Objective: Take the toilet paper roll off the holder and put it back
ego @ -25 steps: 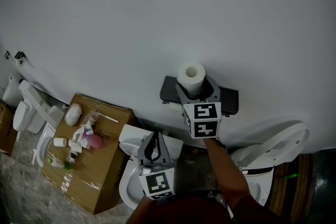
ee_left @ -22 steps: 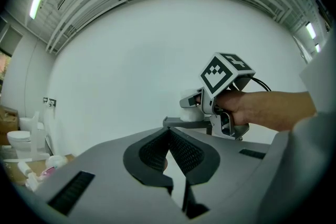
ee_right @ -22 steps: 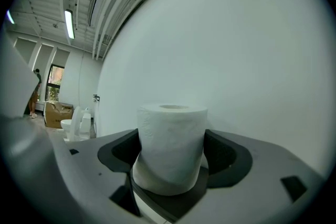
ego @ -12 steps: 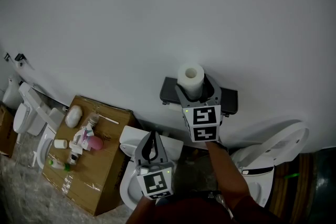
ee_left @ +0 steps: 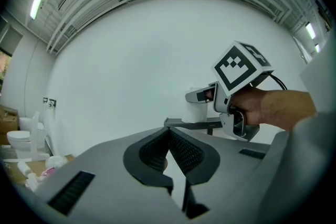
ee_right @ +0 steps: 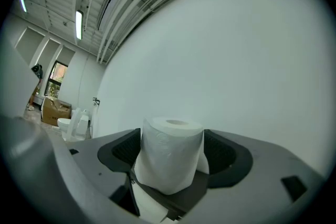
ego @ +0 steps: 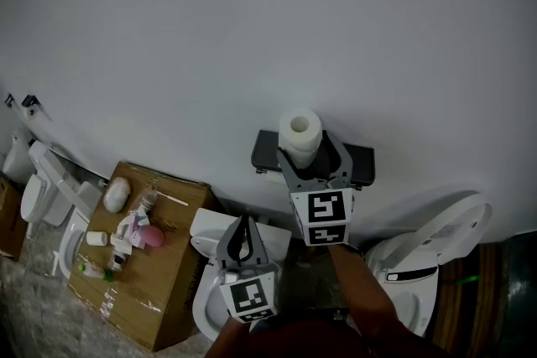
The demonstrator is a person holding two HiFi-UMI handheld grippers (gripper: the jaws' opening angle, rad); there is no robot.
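Note:
The white toilet paper roll (ego: 300,130) stands upright between the fingers of my right gripper (ego: 310,152), in front of the dark wall-mounted holder (ego: 361,163). In the right gripper view the roll (ee_right: 170,157) fills the gap between the jaws of the right gripper (ee_right: 172,165), which are shut on its sides. My left gripper (ego: 243,222) hangs lower and to the left, jaws shut on nothing. From the left gripper view, the shut left gripper (ee_left: 169,132) points toward the holder (ee_left: 191,124) and the hand-held right gripper (ee_left: 239,92).
A white toilet (ego: 211,241) sits below the left gripper, another toilet (ego: 432,251) with its lid raised at the right. A cardboard box (ego: 159,281) at the left carries several bottles and small items. More white fixtures (ego: 46,180) stand at the far left along the wall.
The right gripper's marker cube has sunk a little lower in view, and the roll stays in its jaws by the holder. The left gripper has hardly moved.

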